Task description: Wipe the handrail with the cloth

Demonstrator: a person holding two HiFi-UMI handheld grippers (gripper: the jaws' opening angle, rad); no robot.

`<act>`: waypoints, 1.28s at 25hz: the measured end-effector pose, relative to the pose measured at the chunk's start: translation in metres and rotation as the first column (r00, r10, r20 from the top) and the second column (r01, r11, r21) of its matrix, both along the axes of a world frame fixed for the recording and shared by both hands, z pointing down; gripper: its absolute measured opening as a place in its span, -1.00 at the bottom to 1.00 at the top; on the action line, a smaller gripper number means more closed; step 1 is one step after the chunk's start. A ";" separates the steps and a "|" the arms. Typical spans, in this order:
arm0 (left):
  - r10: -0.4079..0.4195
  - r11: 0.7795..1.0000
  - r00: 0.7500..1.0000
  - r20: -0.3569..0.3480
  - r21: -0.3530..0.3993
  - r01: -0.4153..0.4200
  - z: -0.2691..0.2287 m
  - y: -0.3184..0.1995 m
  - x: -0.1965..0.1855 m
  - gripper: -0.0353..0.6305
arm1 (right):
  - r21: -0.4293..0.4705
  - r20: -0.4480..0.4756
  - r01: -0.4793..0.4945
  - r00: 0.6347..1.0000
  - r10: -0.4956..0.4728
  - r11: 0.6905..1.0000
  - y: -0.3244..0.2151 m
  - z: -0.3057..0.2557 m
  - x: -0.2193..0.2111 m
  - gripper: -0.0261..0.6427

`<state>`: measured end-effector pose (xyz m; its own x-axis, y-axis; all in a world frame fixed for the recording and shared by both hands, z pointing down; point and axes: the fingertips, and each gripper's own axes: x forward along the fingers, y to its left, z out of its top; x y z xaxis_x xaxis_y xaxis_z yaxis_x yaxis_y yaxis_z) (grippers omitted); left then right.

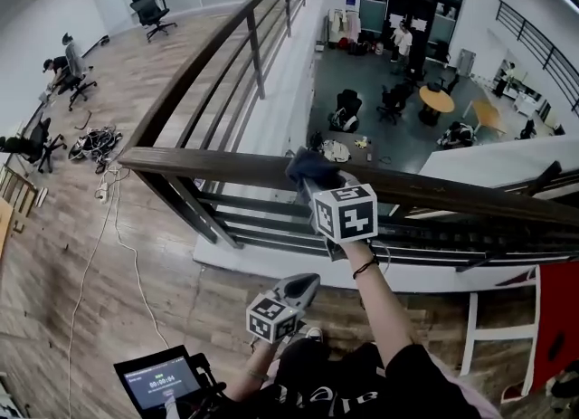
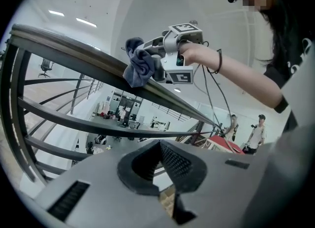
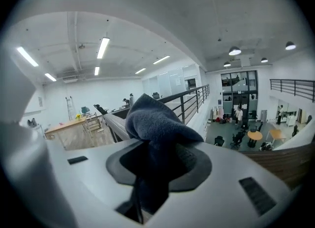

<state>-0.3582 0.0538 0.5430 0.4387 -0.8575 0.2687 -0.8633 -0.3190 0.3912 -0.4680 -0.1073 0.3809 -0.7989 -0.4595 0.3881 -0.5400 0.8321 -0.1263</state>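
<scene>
Head view: right tongs (image 1: pixel 311 180) pinch cloth (image 1: pixel 306 164) on handrail (image 1: pixel 208 166) (left tongs (image 1: pixel 306 285) closed, empty).

Office mezzanine: swivel chair (image 1: pixel 149 12), floor cables (image 1: pixel 90 144), round table (image 1: pixel 437 99) downstairs

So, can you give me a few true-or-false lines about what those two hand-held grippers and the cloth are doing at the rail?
1. The right hand-held gripper is shut on the cloth. True.
2. The cloth is white. False: it is dark blue.
3. The cloth lies against the top of the handrail. True.
4. The left hand-held gripper grips the handrail. False: its jaws are together on nothing, and it is held apart from the rail, lower down.
</scene>
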 end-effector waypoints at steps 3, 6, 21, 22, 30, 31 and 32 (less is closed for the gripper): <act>0.009 1.000 1.000 0.001 -0.014 -0.009 0.005 -0.006 0.003 -0.89 | 0.034 -0.047 -0.019 0.999 0.021 0.999 -0.016 0.006 0.014 -0.61; 0.018 1.000 1.000 0.005 -0.012 -0.018 0.005 -0.020 0.012 -0.89 | 0.043 -0.063 -0.045 0.997 0.048 0.998 -0.036 0.012 0.042 -0.61; 0.112 0.994 0.994 0.009 0.002 -0.112 -0.024 -0.099 0.124 -0.89 | 0.053 -0.034 -0.169 0.985 0.171 0.984 -0.112 0.000 0.235 -0.61; 0.115 0.993 0.993 0.012 0.001 -0.115 -0.026 -0.107 0.140 -0.89 | 0.052 -0.030 -0.179 0.983 0.181 0.982 -0.120 0.002 0.256 -0.61; 0.166 0.986 0.986 -0.019 -0.001 -0.166 -0.020 -0.158 0.272 -0.89 | 0.061 -0.005 -0.241 0.970 0.242 0.969 -0.176 0.000 0.422 -0.61; 0.179 0.984 0.984 -0.025 0.001 -0.179 -0.021 -0.163 0.289 -0.89 | 0.065 -0.007 -0.249 0.968 0.250 0.966 -0.183 -0.001 0.442 -0.61; 0.190 0.982 0.981 -0.027 0.002 -0.190 -0.021 -0.167 0.305 -0.89 | 0.068 -0.008 -0.258 0.966 0.259 0.964 -0.189 -0.001 0.462 -0.61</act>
